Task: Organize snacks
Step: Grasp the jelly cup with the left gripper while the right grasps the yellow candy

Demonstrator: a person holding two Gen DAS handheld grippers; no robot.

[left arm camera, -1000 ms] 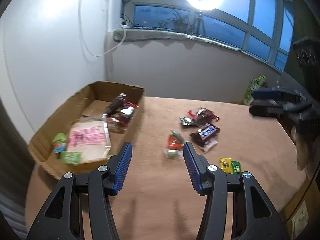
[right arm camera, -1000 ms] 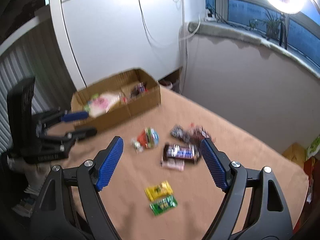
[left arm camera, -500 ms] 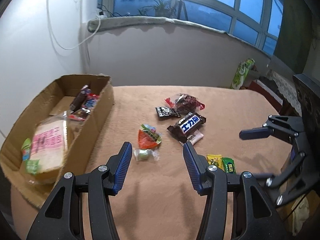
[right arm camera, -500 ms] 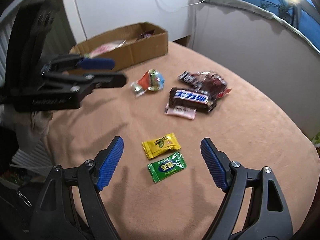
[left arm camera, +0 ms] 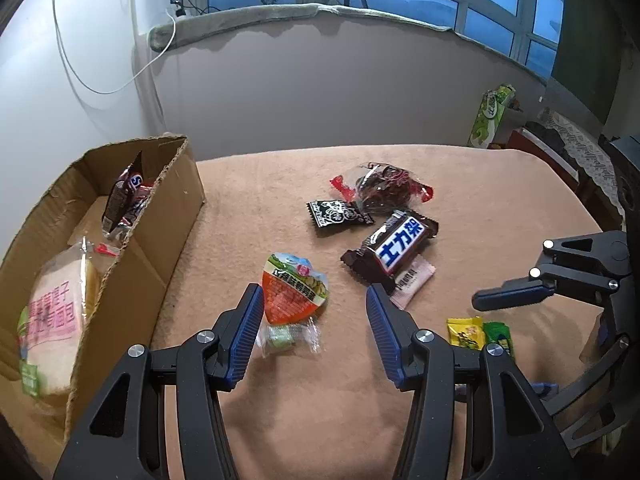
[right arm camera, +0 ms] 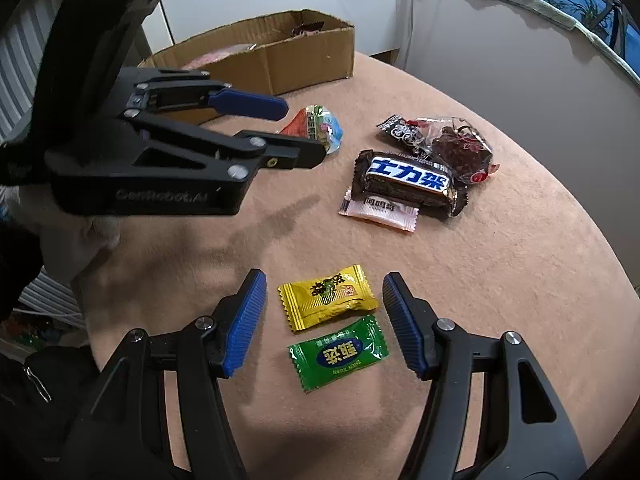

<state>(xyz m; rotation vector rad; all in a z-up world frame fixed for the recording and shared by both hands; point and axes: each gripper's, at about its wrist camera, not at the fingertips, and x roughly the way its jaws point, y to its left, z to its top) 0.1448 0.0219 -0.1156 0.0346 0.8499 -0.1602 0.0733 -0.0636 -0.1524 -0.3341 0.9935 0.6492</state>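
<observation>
My left gripper (left arm camera: 313,290) is open just above the table, its fingers either side of an orange triangular snack packet (left arm camera: 294,292) and a small clear-wrapped green sweet (left arm camera: 286,336); the pads do not press. My right gripper (right arm camera: 323,278) hangs low over a yellow candy (right arm camera: 328,296), its jaws closing with the candy between them and gaps on both sides. A green candy (right arm camera: 340,354) lies just nearer. Further off are a brown chocolate bar (right arm camera: 408,180) on a pink sachet (right arm camera: 380,212), a black packet (left arm camera: 336,214) and a clear bag of dark sweets (left arm camera: 384,190).
An open cardboard box (left arm camera: 160,240) stands at the table's left, holding a bread pack (left arm camera: 56,320) and a chocolate bar pack (left arm camera: 124,200). The left gripper (right arm camera: 304,130) reaches across the right wrist view. A green packet (left arm camera: 490,116) stands beyond the far right edge.
Both grippers have come down toward the table. The left one closed in on the orange packet; the right one sank over the yellow and green candies and its jaws narrowed.
</observation>
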